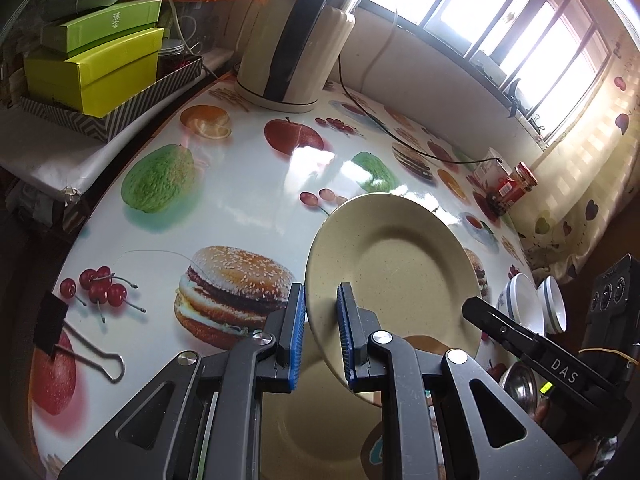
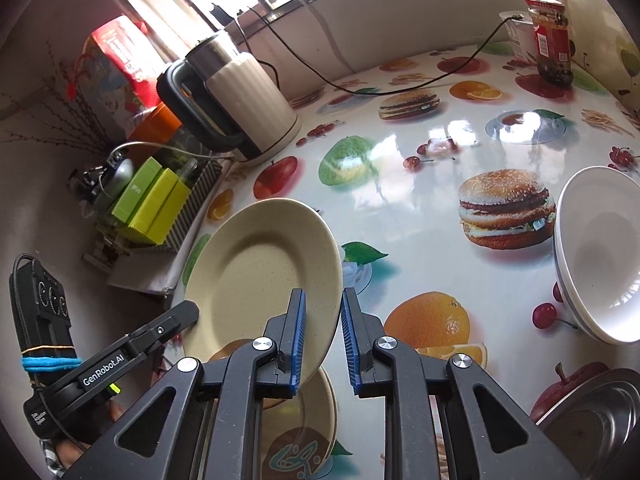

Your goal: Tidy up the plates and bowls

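The left tongs (image 1: 322,334) stand a little apart, with the near rim of a beige speckled plate (image 1: 394,268) passing between the blue pads; whether the pads actually press on the rim cannot be told from either view. The right tongs (image 2: 323,342) are likewise parted by a narrow gap, their left pad against the plate's right edge while the right pad is clear of it, so the rim is not between them. The plate is tilted and lifted off the surface (image 2: 404,184), which carries a glossy cloth printed with burgers and fruit. Directly below it lies a second beige plate (image 2: 298,432), flat on the cloth.

To the right of the right tongs a white bowl (image 2: 596,256) sits tipped toward the camera, and a steel bowl (image 2: 596,420) shows at the lower right corner. The left wrist view shows two blue-rimmed white bowls (image 1: 534,304) beside each other past the lifted plate.

Farther back stand a cream electric kettle (image 2: 244,96) with its black cord, a red-labelled jar (image 2: 550,38) and green boxes (image 1: 94,68) in a striped tray.
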